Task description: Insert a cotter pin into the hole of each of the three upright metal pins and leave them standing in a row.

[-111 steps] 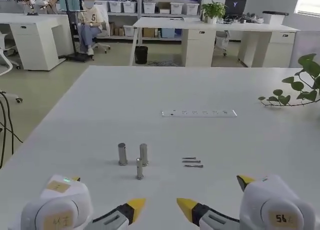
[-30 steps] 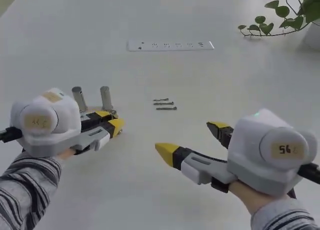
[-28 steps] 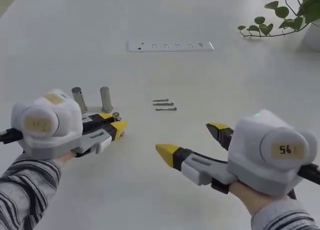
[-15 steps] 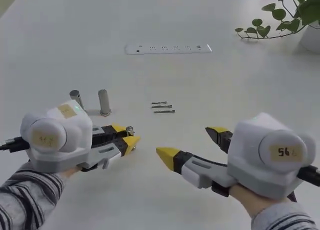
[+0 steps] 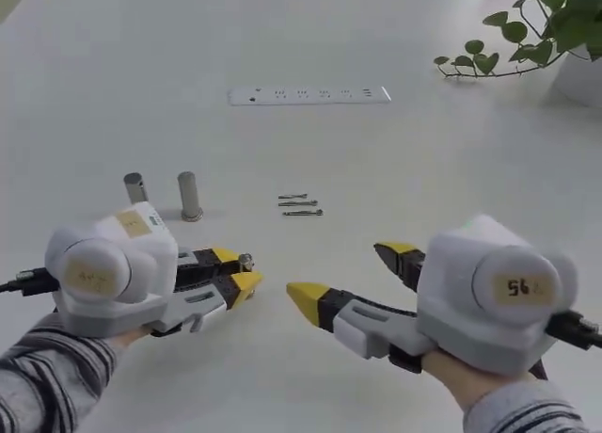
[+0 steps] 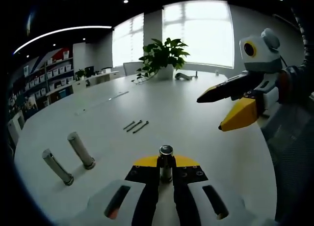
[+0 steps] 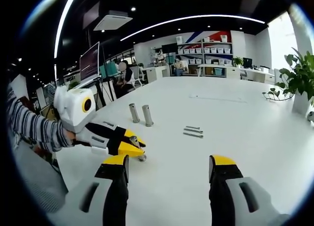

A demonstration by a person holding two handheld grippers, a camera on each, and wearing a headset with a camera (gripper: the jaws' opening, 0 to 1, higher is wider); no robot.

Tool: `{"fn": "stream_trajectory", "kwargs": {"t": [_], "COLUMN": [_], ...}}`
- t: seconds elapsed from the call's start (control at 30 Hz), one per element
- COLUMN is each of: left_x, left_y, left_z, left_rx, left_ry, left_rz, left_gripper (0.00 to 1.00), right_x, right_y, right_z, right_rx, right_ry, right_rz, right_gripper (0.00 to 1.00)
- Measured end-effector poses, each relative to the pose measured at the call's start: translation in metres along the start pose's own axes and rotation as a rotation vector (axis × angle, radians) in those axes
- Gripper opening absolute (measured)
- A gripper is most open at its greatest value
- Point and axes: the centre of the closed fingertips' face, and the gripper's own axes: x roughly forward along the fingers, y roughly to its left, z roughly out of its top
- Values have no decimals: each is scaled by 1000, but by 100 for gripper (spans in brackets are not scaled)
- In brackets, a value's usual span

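Two metal pins (image 5: 190,196): silver cylinders, upright, side by side, slightly apart.
Third metal pin (image 6: 166,155): clamped between the jaws of the left gripper (image 5: 239,269), near the standing pair.
Cotter pins (image 5: 299,204): three, small, lying flat and parallel, right of the standing pair.

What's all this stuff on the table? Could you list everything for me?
table: one, white, under everything
metal pins: three, silver; two upright left of centre, one clamped in the left gripper
cotter pins: three, grey, lying side by side right of the upright pins
power strip: one, white, flat at the far middle
plant: one, green, far right corner
left gripper: one, white with yellow-tipped jaws, near left, shut on a pin
right gripper: one, same colours, near right, jaws open and holding nothing
striped sleeves: two, grey and dark, at the bottom corners
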Motion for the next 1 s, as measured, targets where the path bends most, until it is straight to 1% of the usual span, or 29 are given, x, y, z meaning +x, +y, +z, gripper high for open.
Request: {"fn": "stream_trajectory", "kwargs": {"t": [0.13,0.23,0.3,0.4,0.5,0.53,0.57,0.6,0.67,0.73,0.77,0.83,0.87,0.97,1.0], "left_x": [-1,0,0,0,-2,-4,-5,-7,-11,-16,-18,-22,-26,-32,-34], "left_y": [-1,-2,-2,-3,-2,-1,-1,-1,-1,-1,-1,-2,-1,-2,-4], "left_z": [1,1,2,5,7,7,7,7,9,8,10,12,14,18,18], "left_rx": [-8,-5,2,-6,-19,-26,-30,-33,-39,-57,-56,-50,-68,-121,-129], "left_ry": [-5,-5,-6,-16,-17,-16,-11,-9,-11,7,5,-1,-3,-23,-18], "left_rz": [-1,-4,-2,-1,7,14,18,23,38,64,80,100,130,168,169], "left_gripper": [6,6,7,12,18,21,24,27,31,37,40,46,48,57,59], "right_x": [-1,-1,-1,0,3,4,6,8,11,16,20,24,27,38,41], "right_y": [-3,-9,-12,-14,-18,-21,-23,-24,-26,-29,-31,-34,-36,-40,-42], "right_z": [3,2,3,5,9,11,12,14,17,23,25,26,28,34,36], "right_rx": [-9,-13,-2,-5,-35,-50,-63,-84,-113,-155,-175,-199,-214,-258,-269], "right_ry": [9,31,32,46,67,88,95,116,146,154,172,189,206,236,242], "right_rz": [4,-3,-4,6,14,18,25,46,70,98,111,122,132,166,168], "right_gripper": [61,55,53,52,51,50,48,47,44,40,39,37,36,32,31]}}
